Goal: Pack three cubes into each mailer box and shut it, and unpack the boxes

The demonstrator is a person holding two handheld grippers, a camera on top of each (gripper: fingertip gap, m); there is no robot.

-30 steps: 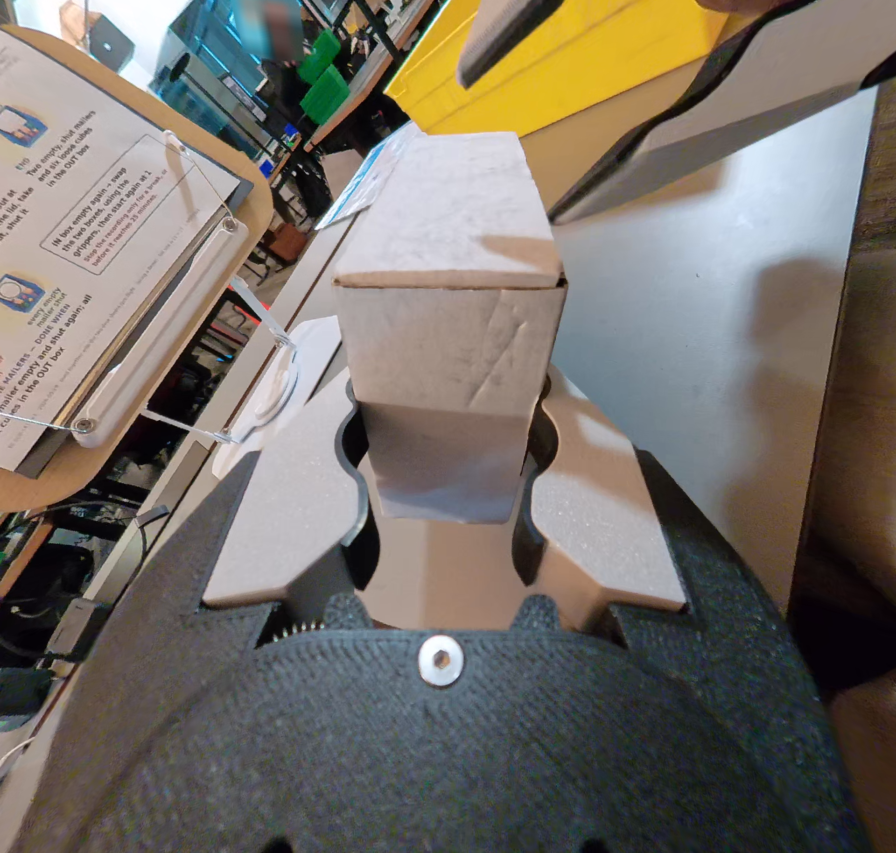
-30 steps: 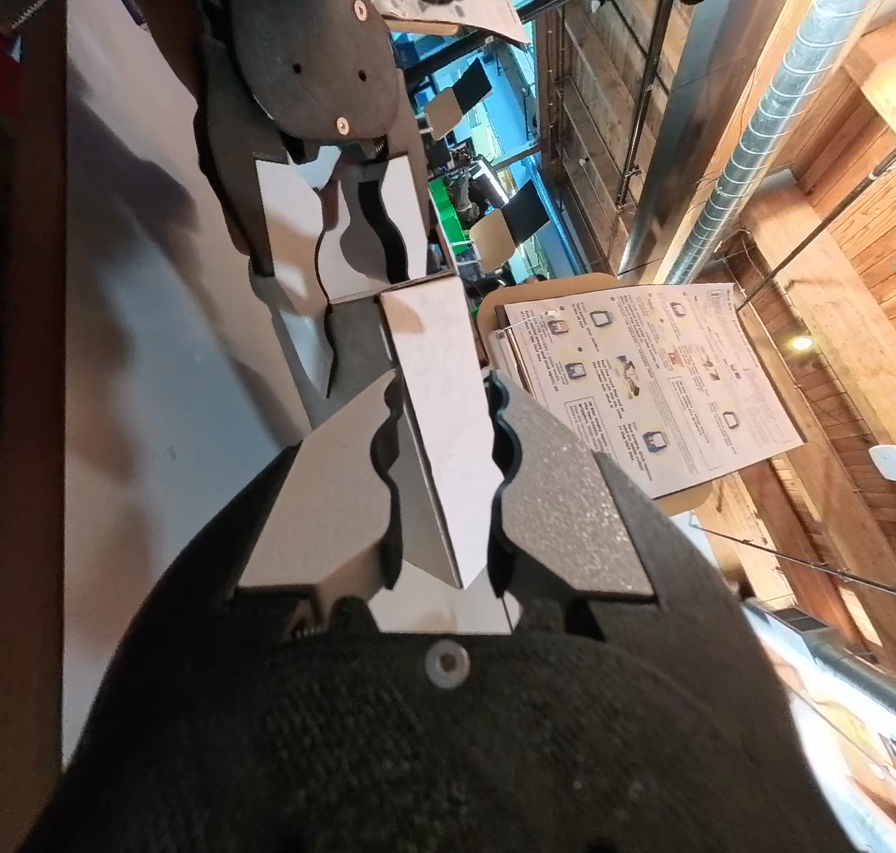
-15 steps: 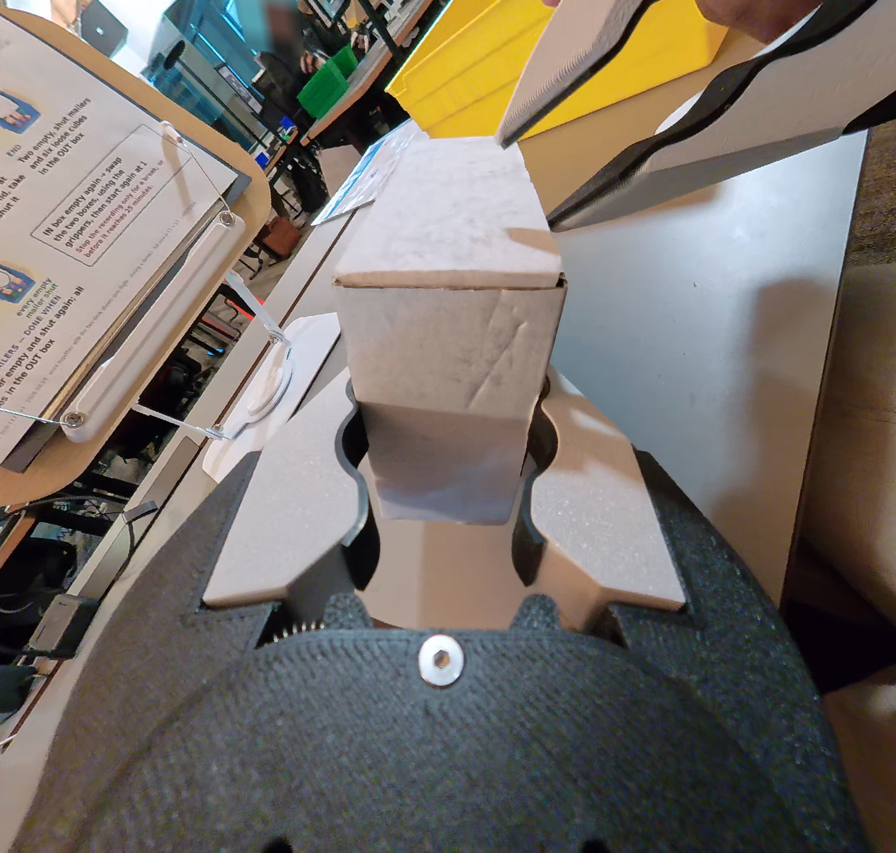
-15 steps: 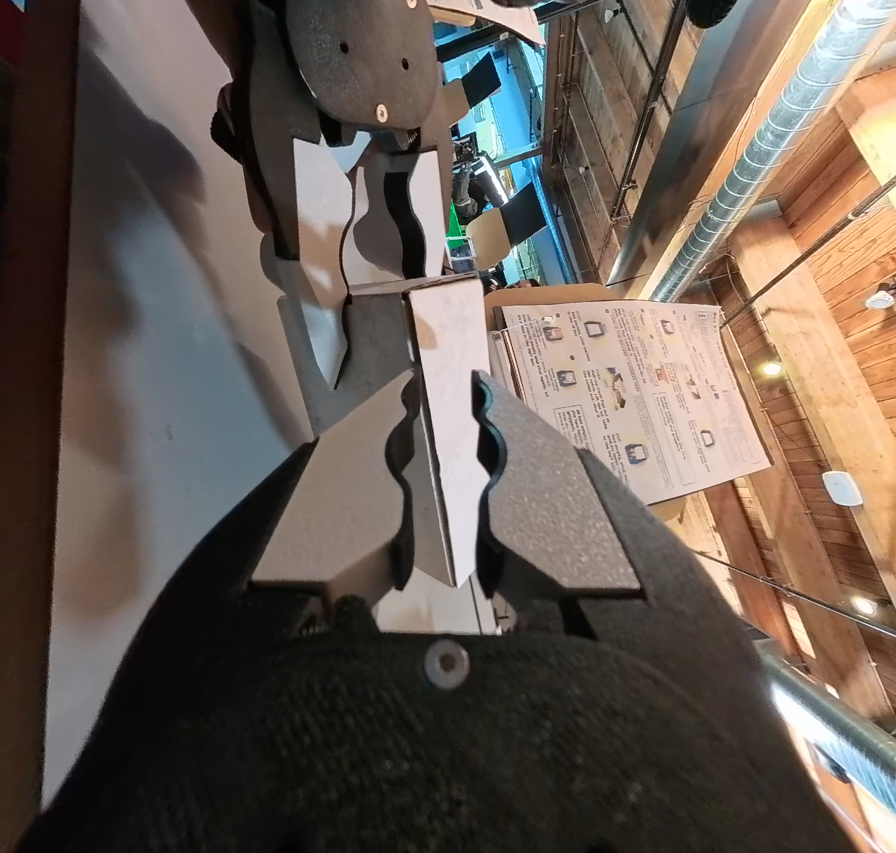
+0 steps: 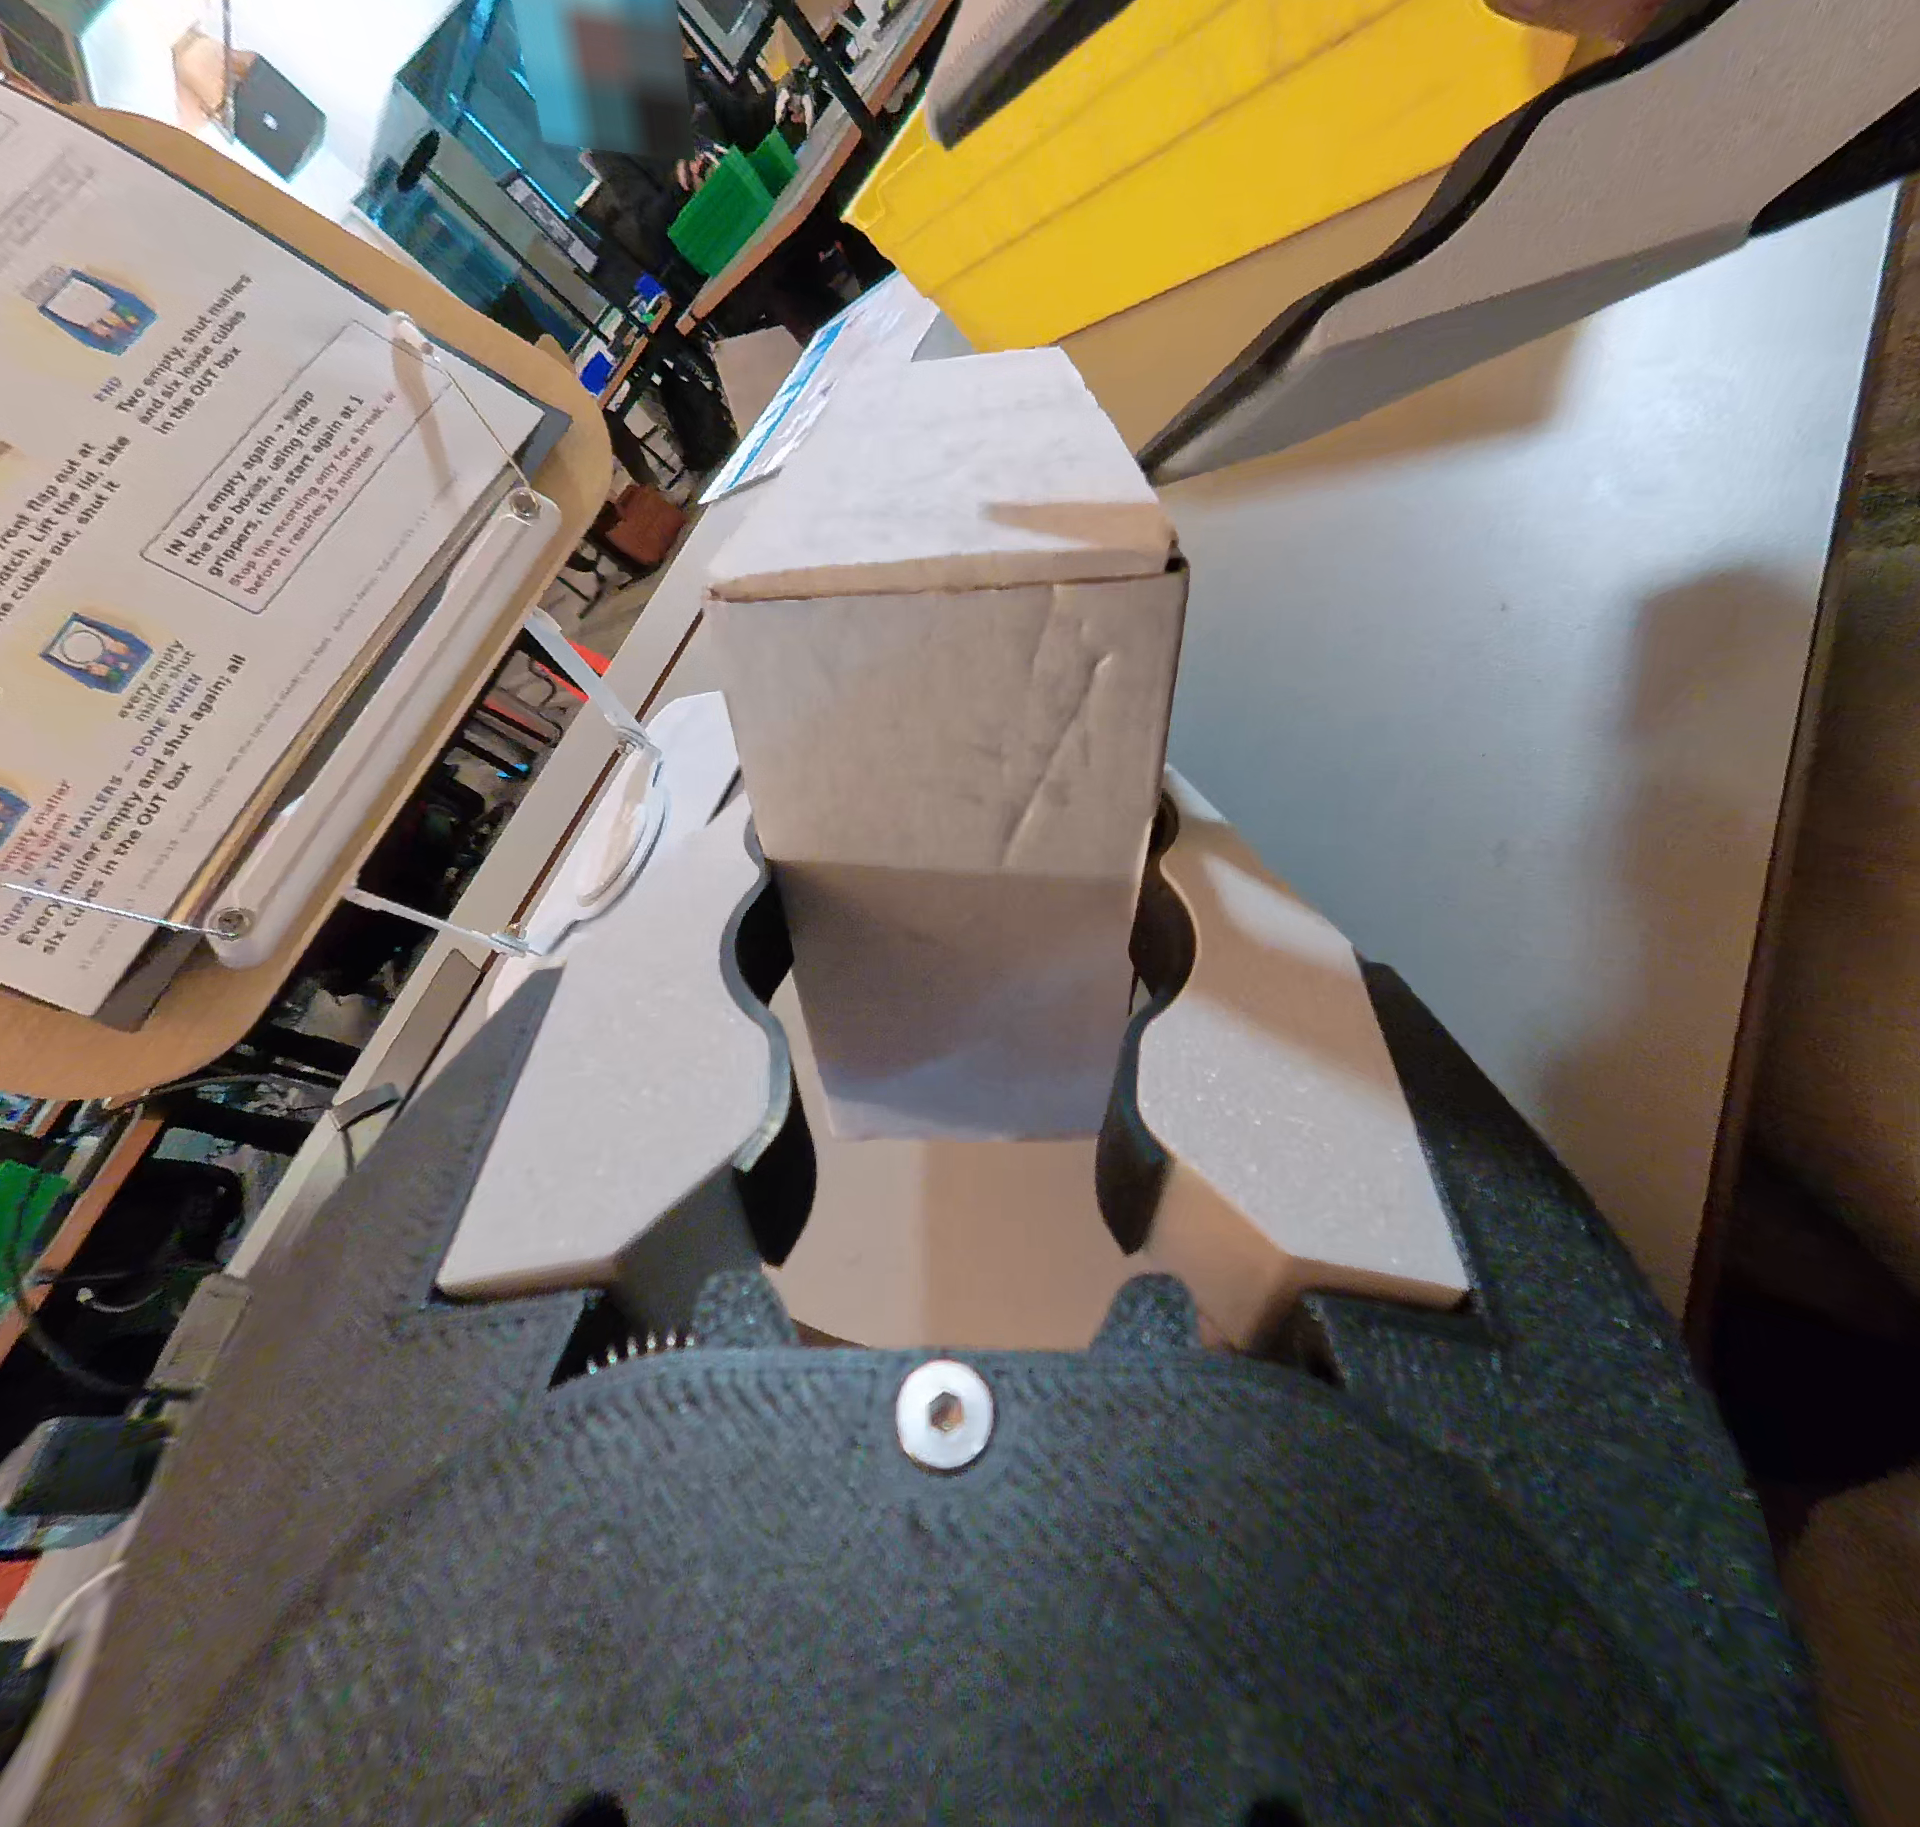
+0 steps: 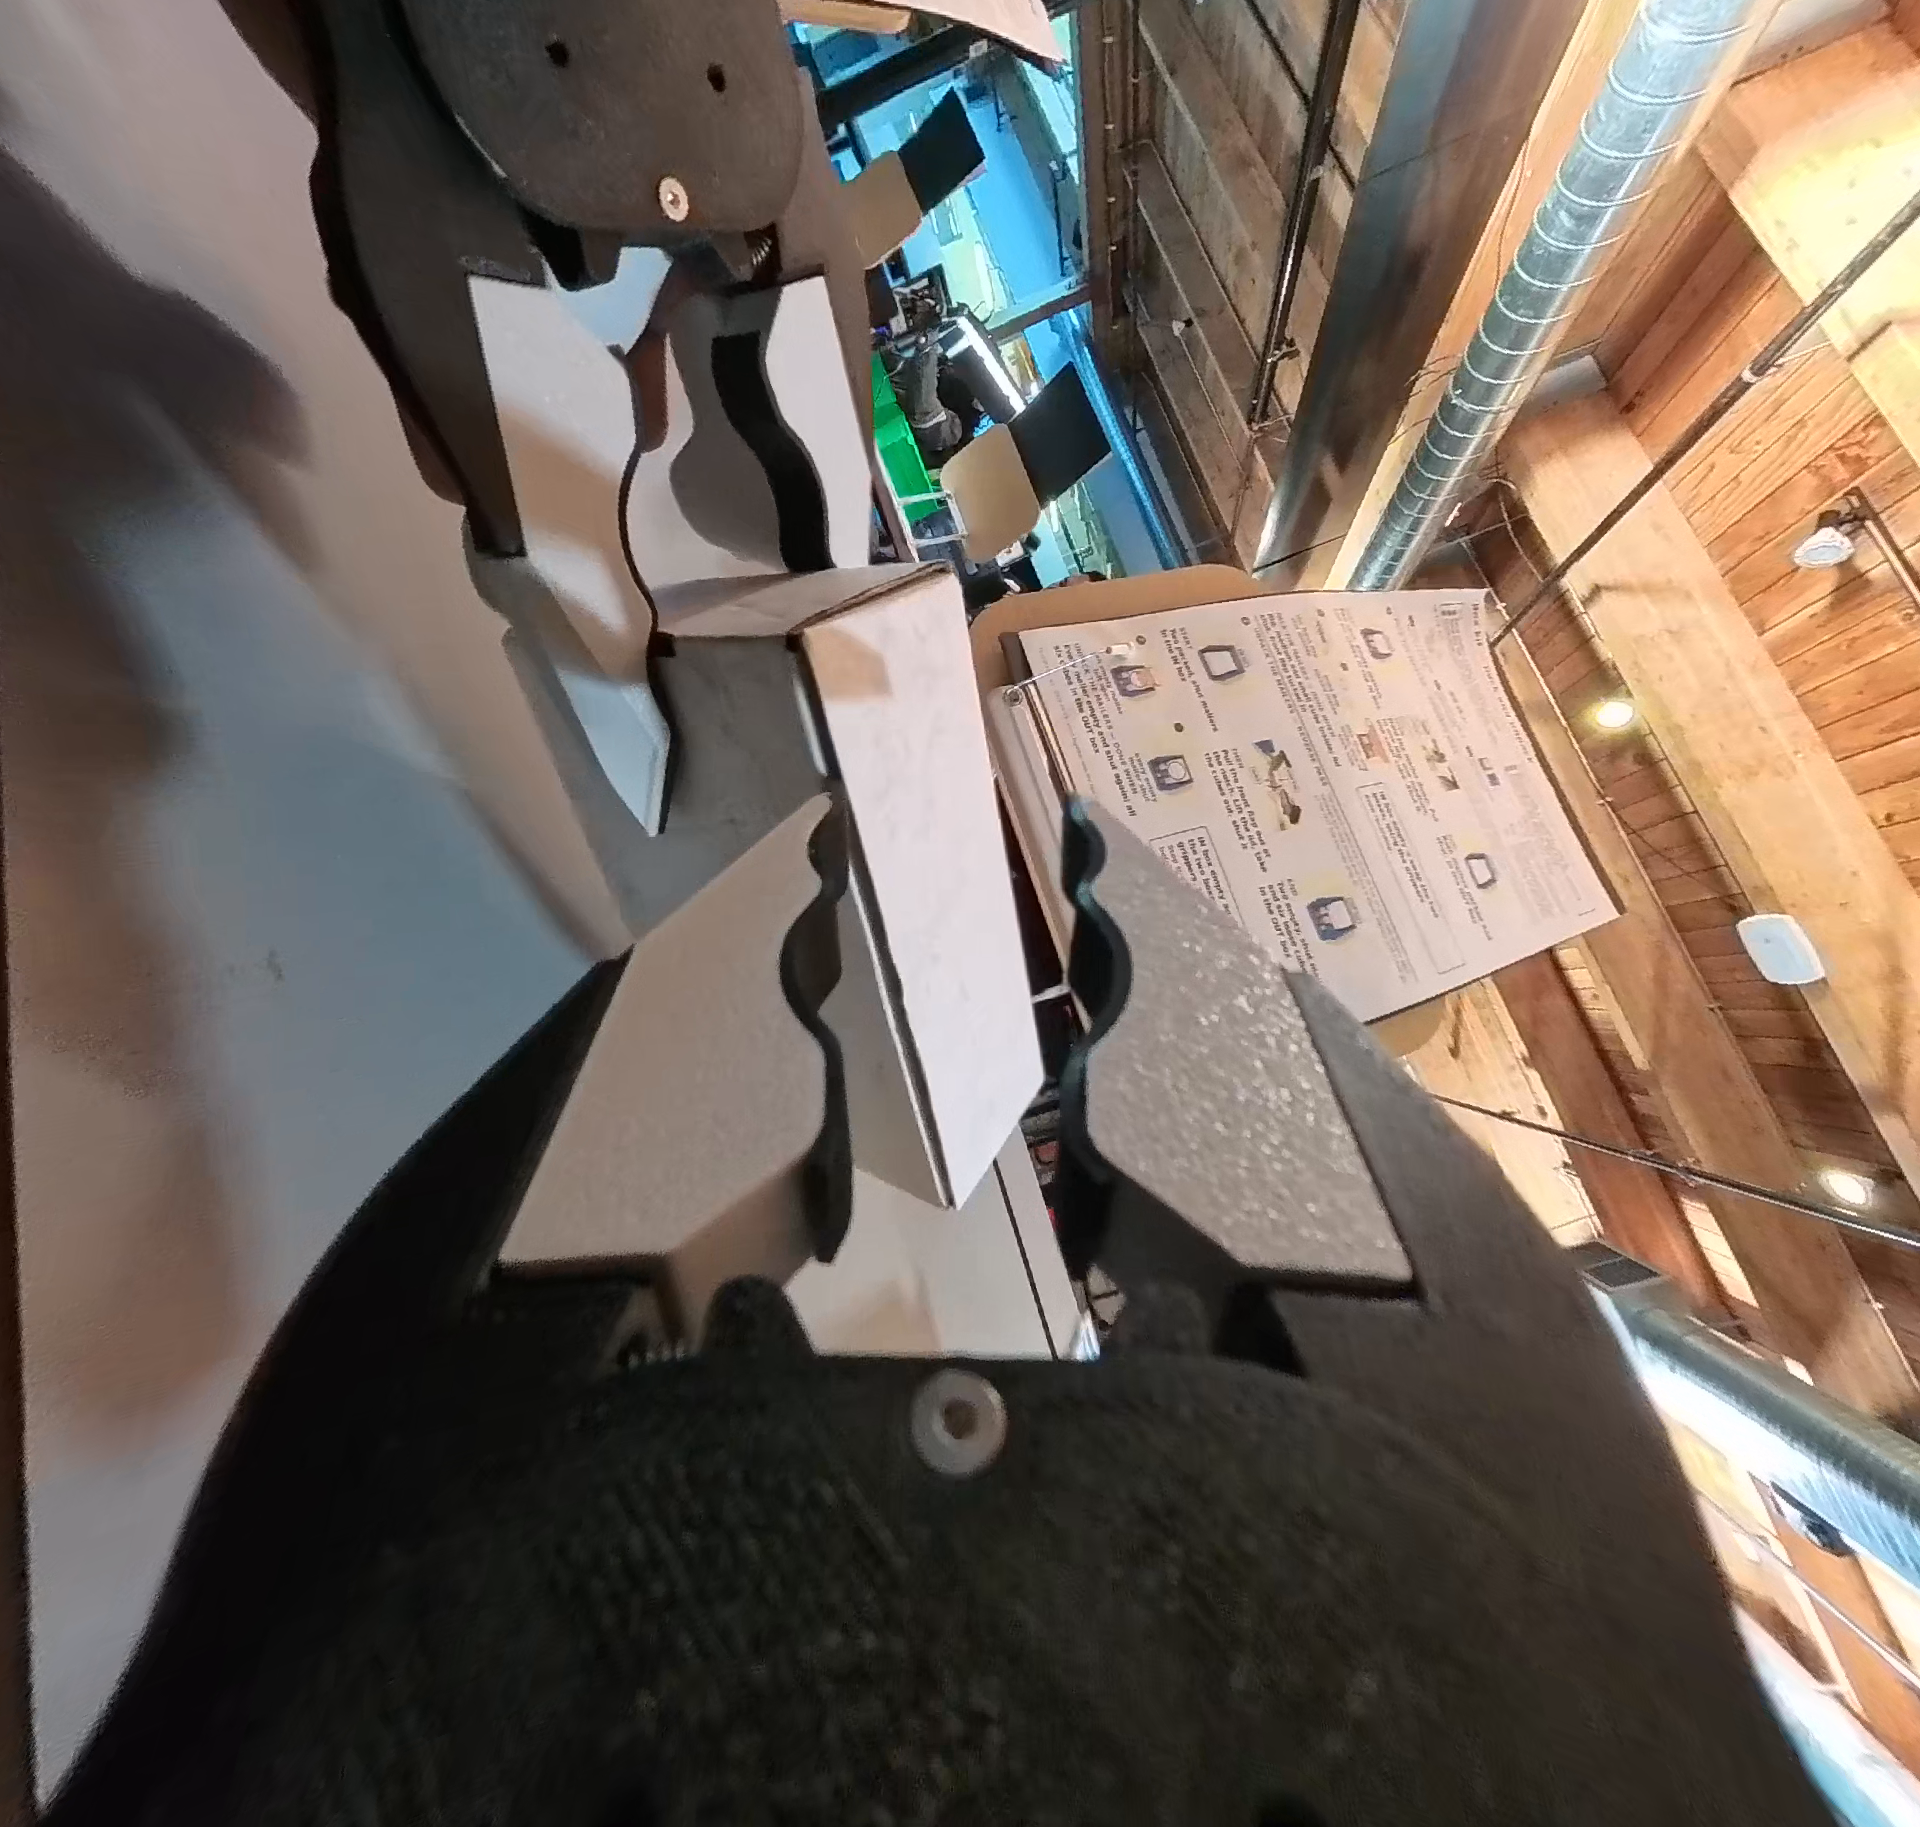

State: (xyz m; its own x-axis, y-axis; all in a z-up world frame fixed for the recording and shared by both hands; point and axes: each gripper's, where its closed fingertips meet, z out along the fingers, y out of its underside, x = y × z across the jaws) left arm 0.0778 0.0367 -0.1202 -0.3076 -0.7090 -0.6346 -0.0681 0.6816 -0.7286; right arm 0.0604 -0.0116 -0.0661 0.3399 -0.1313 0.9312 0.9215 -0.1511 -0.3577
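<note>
A closed white cardboard mailer box (image 5: 935, 697) is held lengthwise above the table. My left gripper (image 5: 951, 801) is shut on its near end, one finger on each side. In the right wrist view the box (image 6: 894, 738) runs from my right gripper (image 6: 945, 821) to the left gripper (image 6: 743, 697) at the far end. The right gripper's jaws straddle the box end, but they are open and a gap shows at the right finger (image 6: 1195, 1050). In the left wrist view the right gripper (image 5: 1044, 291) is spread over the far end. No cubes are in view.
A white tabletop (image 5: 1507, 738) lies under the box. A yellow bin (image 5: 1195, 146) stands behind it. An instruction sheet on a wooden stand (image 5: 156, 530) is at the table's left edge and also shows in the right wrist view (image 6: 1299, 790). Brown surfaces border the right (image 5: 1870, 842). Some 8 cm of space lies between my two pairs of fingers.
My right gripper's jaws have spread apart and let go of the box's far end. The left gripper keeps its hold, and the box has barely moved.
</note>
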